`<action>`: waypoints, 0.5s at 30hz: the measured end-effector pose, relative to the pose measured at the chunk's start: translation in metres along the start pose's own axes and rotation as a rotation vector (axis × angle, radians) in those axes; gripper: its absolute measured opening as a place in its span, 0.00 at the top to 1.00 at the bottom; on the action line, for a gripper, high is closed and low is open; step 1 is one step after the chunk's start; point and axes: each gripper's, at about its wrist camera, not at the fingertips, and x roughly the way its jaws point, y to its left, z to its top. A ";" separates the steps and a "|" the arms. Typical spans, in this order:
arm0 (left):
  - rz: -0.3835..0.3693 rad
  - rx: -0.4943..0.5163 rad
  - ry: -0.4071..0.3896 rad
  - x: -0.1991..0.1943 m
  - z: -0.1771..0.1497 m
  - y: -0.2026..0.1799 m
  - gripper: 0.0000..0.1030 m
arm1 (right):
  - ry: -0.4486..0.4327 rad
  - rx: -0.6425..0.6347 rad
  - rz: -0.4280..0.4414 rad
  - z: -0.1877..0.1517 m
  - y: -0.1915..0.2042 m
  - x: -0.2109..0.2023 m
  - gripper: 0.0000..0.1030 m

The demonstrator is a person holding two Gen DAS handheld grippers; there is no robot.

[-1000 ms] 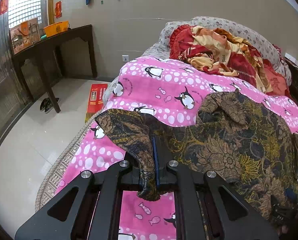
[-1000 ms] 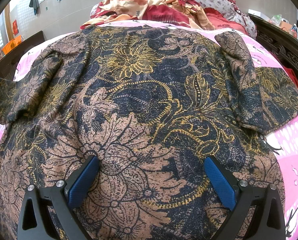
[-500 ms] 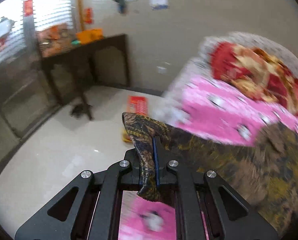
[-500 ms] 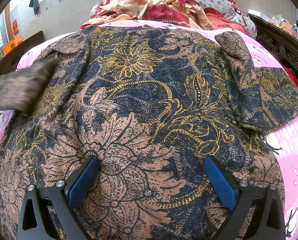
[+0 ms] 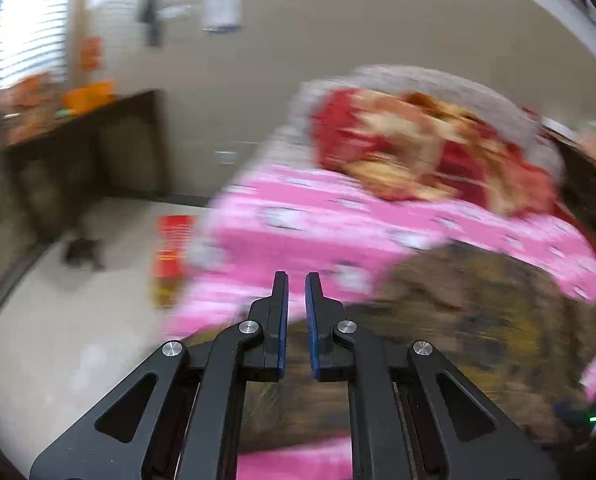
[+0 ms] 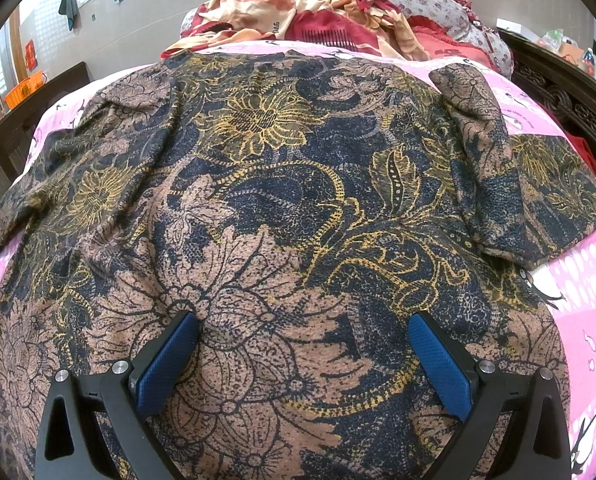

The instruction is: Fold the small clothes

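**Now free of the sleeve: set up the next fold**

Keep the right gripper [image 6: 304, 356] where it rests, spread wide on the lower middle of the floral top [image 6: 281, 184], gripping nothing, just pinning cloth to the pink penguin sheet [image 6: 578, 280]. Bring the left gripper [image 5: 296, 312] back down slowly; parted only by a narrow gap, empty, swinging above the near left edge of the top [image 5: 478, 320], with everything past it smeared by motion. Open wider before biting again. Aim for the left sleeve [image 6: 37, 200], lying spread out to the side onto the sheet, and take it near the cuff edge, one layer only. Carry it inward to mirror the right sleeve [image 6: 486, 160], already laid over the body. Lift low, so as not to drag the panel out from under the right-hand fingers. Smooth the shoulder wrinkles on that side, probably before pressing the crease.

Compared with a second ago: then clamped tight on a hanging fold of the sleeve, half a second ago lifted with it, now let go and pulled clear. Sleeve seen raised and blurred at the left of the right view earlier, now settled flat. Right gripper unmoved throughout, same spread, same spot.
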 end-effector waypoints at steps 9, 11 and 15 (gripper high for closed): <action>-0.203 0.141 0.233 0.101 -0.077 -0.152 0.92 | 0.000 0.004 0.004 -0.001 0.000 0.000 0.00; -0.250 0.146 0.303 0.107 -0.095 -0.157 0.92 | 0.002 0.005 0.005 -0.001 0.000 -0.001 0.00; -0.257 0.142 0.300 0.079 -0.110 -0.138 0.92 | 0.006 0.004 0.001 0.000 0.001 0.000 0.00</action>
